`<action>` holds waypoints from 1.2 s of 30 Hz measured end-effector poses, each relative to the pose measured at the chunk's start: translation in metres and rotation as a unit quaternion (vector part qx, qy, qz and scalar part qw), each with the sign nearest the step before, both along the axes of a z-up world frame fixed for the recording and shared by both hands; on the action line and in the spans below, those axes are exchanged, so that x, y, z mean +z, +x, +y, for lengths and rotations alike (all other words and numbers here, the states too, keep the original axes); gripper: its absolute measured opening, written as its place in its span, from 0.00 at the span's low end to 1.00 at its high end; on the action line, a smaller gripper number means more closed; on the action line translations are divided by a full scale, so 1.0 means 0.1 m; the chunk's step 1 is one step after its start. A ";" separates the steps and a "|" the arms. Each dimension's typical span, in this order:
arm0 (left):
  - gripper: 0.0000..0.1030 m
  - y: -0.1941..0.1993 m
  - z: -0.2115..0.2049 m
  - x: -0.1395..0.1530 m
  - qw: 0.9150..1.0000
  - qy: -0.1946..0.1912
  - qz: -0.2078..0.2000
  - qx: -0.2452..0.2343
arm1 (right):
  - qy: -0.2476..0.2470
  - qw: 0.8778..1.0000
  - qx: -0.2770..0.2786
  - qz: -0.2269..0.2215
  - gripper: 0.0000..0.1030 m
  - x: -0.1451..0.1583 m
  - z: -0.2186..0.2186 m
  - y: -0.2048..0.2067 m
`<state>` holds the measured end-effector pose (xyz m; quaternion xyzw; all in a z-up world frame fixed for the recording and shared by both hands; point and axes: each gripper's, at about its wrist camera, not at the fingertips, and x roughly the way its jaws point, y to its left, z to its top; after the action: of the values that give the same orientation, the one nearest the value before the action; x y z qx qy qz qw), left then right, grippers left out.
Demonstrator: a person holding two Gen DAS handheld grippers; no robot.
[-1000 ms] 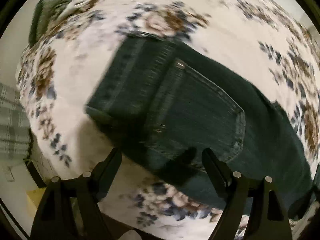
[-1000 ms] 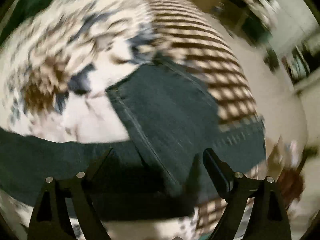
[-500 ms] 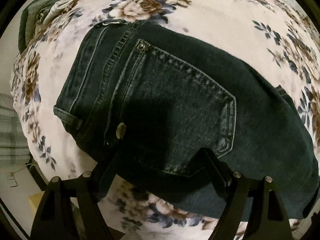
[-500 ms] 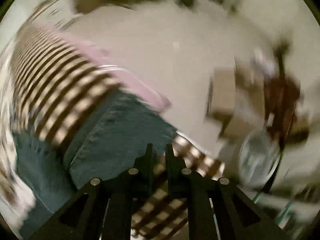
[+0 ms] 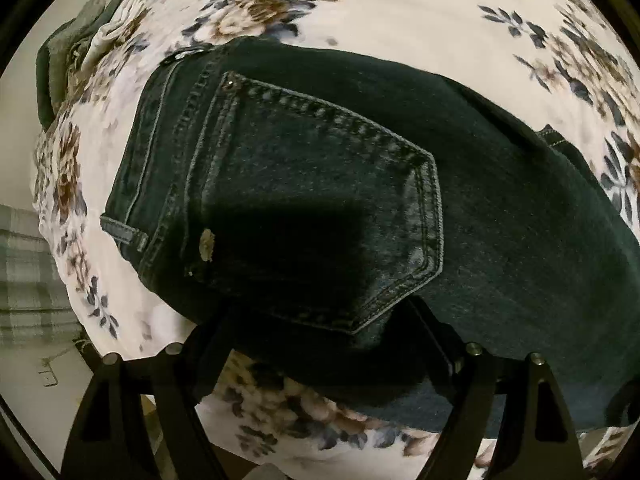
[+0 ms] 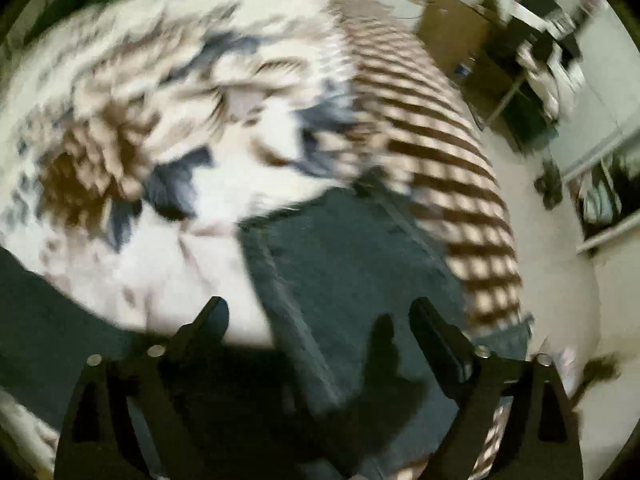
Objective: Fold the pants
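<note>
Step in hand: judged from the frames, getting both tools into place over the dark blue denim pants (image 5: 360, 208) before a fold.
Pants: spread flat on the floral white bedspread (image 5: 400, 12), back pocket (image 5: 320, 200) up, waistband toward the bed's edge.
Left tool (image 5: 320, 320): jaws set wide, holding nothing; it hangs low over the pocket's lower corner, near the pants' edge.
Right tool (image 6: 320, 312): jaws opening wide, nothing gripped; the view is blurred, with a denim leg end (image 6: 352, 264) lying below and between the jaws.
Next move: probably lower each tool, pinch an edge, and lift evenly.
</note>
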<state>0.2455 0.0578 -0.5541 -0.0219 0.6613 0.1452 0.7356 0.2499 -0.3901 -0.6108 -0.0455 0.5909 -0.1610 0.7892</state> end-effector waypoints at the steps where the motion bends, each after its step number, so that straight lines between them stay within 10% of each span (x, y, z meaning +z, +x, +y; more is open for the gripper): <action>1: 0.79 0.03 -0.01 0.00 1.000 0.000 0.002 0.000 | -0.007 1.000 0.003 0.018 0.91 -0.12 0.01 0.10; 3: 0.79 0.07 -0.02 -0.02 1.000 -0.003 0.004 0.001 | -0.008 0.999 -0.006 0.041 0.89 -0.25 -0.05 0.16; 5: 0.79 0.08 -0.03 -0.01 1.000 -0.006 0.005 0.000 | -0.002 0.999 -0.042 0.021 0.28 -0.19 -0.19 0.11; 8: 0.79 0.15 0.00 -0.04 1.000 -0.011 0.005 0.000 | 0.021 0.990 -0.135 -0.019 0.10 0.07 -0.61 -0.18; 13: 0.79 0.16 0.15 -0.08 1.000 -0.024 0.007 0.017 | 0.022 0.949 -0.310 -0.049 0.10 0.26 -1.67 -0.92; 17: 0.79 0.12 0.19 -0.10 0.999 -0.036 0.009 0.025 | 0.123 0.888 -0.442 -0.033 0.15 0.01 -2.45 -1.51; 20: 0.79 0.07 0.21 -0.10 0.999 -0.040 0.012 0.026 | 0.218 0.844 -0.479 -0.102 0.50 0.03 -2.60 -1.80; 26: 0.79 -0.04 0.28 -0.13 0.999 -0.039 0.017 0.033 | 0.301 0.794 -0.509 -0.143 0.55 -0.25 -2.49 -2.01; 28: 0.79 -0.04 0.29 -0.16 0.998 -0.038 0.017 0.035 | 0.303 0.789 -0.517 -0.135 0.51 -0.39 -2.45 -2.00; 30: 0.79 -0.05 0.31 -0.16 0.999 -0.018 0.021 0.035 | 0.285 0.800 -0.510 -0.139 0.16 -0.44 -2.42 -1.96; 33: 0.79 -0.08 0.38 -0.14 0.999 -0.015 0.023 0.036 | 0.210 0.842 -0.486 -0.101 0.11 -0.40 -2.35 -1.84; 36: 0.79 -0.13 0.61 -0.01 0.998 -0.023 0.018 0.049 | 0.205 0.844 -0.491 -0.063 0.12 -0.43 -2.38 -1.74</action>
<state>0.2327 0.1189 -0.5553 -0.0684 0.6760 0.1664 0.7146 0.0760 -0.6278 -0.6537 0.4240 0.5048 -0.4052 0.6334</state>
